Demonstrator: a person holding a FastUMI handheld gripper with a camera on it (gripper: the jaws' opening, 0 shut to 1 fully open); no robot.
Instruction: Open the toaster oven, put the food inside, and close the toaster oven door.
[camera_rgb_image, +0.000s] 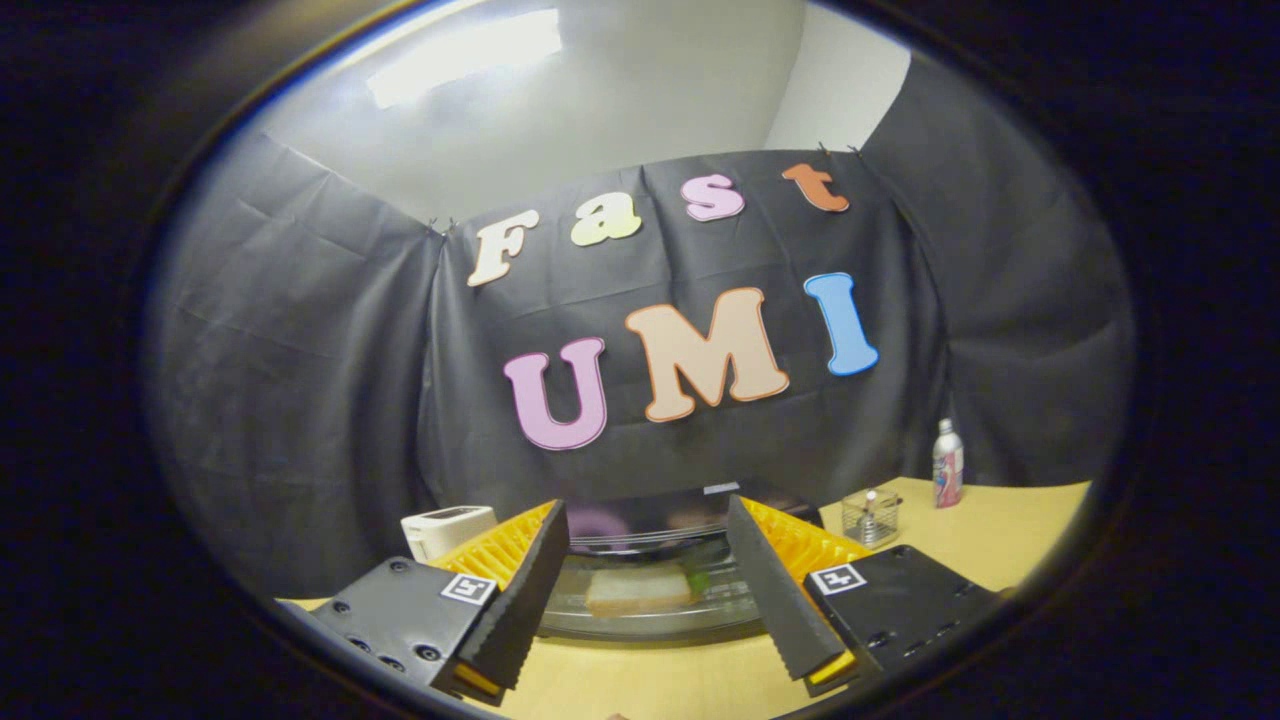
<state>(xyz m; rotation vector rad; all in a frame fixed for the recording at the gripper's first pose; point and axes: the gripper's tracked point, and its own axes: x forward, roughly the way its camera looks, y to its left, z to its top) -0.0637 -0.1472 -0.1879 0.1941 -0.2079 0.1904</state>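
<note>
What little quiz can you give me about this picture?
1. True or false: the fingers are spread apart, holding nothing.
2. What sits just ahead, between the fingers? A) toaster oven B) kettle C) fridge
3. Fill in: the bottle stands on the ____, beyond the right finger.
Key: 1 true; 2 A; 3 table.

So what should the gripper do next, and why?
Probably lift the oven door shut. The gripper is open and holds nothing, the door lies folded down between its fingers, and the food seems to sit already inside the toaster oven.
</note>
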